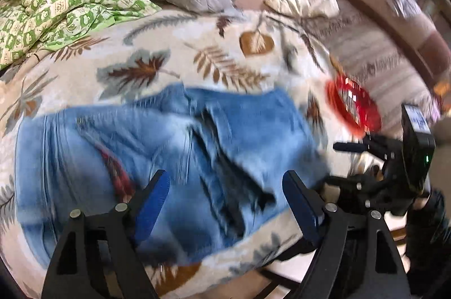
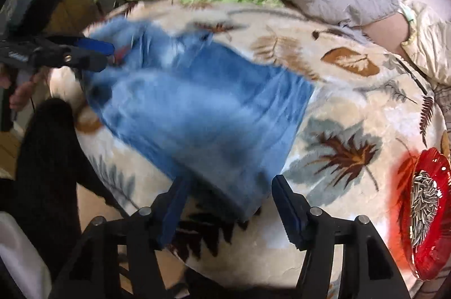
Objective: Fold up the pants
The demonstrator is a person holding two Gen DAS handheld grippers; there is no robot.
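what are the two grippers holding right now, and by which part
Nothing is held. The left gripper and the right gripper both stand open above the jeans, pads clear of the cloth.

The pants [image 2: 197, 107] were faded blue denim cloth. The blanket [image 1: 169, 45] was plush, matt fleece. The red dish [image 2: 434, 228] was glossy, translucent glass or plastic.

Bright, soft daylight, perhaps from the upper right; strong motion blur throughout, fisheye bending and dark corners.
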